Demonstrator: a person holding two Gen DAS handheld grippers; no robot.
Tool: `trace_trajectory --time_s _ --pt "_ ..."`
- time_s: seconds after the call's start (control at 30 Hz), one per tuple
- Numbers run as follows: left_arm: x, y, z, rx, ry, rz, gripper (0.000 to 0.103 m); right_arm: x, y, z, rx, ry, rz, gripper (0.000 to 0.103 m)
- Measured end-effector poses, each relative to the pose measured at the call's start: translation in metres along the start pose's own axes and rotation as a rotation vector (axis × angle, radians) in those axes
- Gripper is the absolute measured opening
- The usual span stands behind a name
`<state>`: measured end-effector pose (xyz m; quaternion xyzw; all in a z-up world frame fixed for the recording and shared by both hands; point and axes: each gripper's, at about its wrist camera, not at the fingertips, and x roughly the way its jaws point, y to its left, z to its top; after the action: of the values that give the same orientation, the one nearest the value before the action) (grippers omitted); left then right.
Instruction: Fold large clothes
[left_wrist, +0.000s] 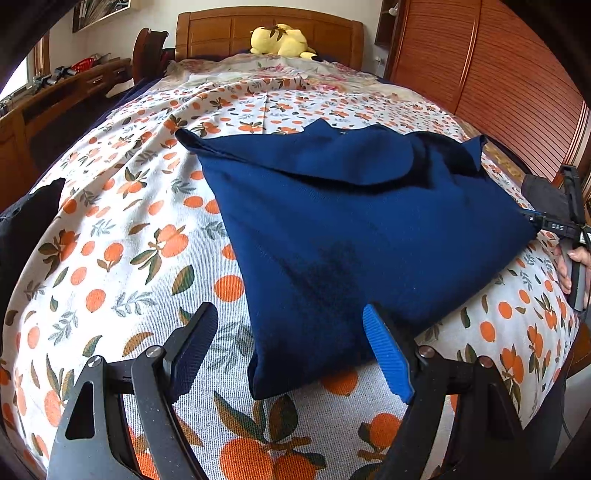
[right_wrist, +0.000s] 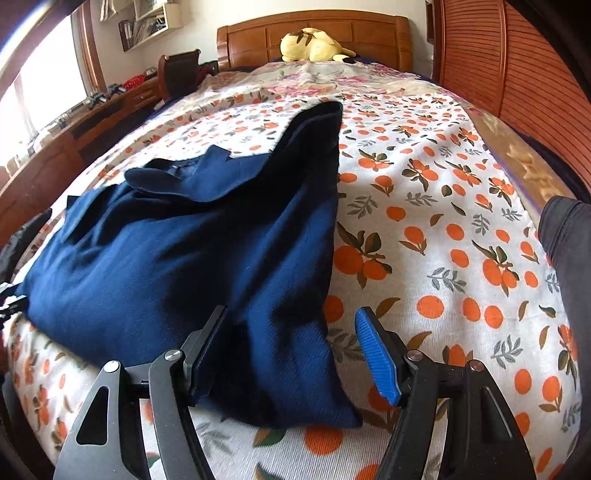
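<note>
A dark navy garment (left_wrist: 351, 229) lies partly folded on the orange-print bedspread (left_wrist: 122, 236); it also shows in the right wrist view (right_wrist: 184, 266). My left gripper (left_wrist: 291, 350) is open, its fingers straddling the garment's near left corner just above the bed. My right gripper (right_wrist: 291, 354) is open around the garment's near right corner. The right gripper also shows in the left wrist view (left_wrist: 557, 221) at the garment's far right corner. A sleeve (right_wrist: 317, 129) stretches toward the headboard.
A yellow plush toy (left_wrist: 282, 40) lies by the wooden headboard (left_wrist: 229, 29). A wooden slatted wardrobe (left_wrist: 498, 74) runs along the right. A desk (left_wrist: 55, 103) stands left of the bed. A dark cloth (left_wrist: 26, 221) lies at the bed's left edge.
</note>
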<state>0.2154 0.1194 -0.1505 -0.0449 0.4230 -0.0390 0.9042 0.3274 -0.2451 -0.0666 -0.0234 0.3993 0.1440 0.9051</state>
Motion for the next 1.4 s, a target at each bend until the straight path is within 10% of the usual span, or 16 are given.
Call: trace_trajectory --time_s 0.27,0.4,0.63,0.87,1.4 --pt "0.001 -0.001 -0.001 0.004 0.018 0.005 0.081 -0.006 0.003 -0.015 -0.001 0.036 0.04 0.07" --pt "0.003 -0.004 -0.001 0.011 0.031 -0.041 0.06 0.0 -0.001 -0.014 0.027 0.059 0.07 0.07" --pt "-0.012 -0.011 0.004 0.034 0.018 -0.04 0.013 -0.007 0.008 -0.011 0.0 0.052 0.096 0.02" --pt "-0.062 -0.029 0.009 0.094 -0.081 -0.033 0.01 -0.062 0.033 -0.012 -0.091 -0.073 0.043 0.014" --pt "-0.151 -0.032 -0.073 0.091 -0.136 -0.012 0.01 -0.155 0.039 -0.115 -0.075 -0.054 0.1 0.016"
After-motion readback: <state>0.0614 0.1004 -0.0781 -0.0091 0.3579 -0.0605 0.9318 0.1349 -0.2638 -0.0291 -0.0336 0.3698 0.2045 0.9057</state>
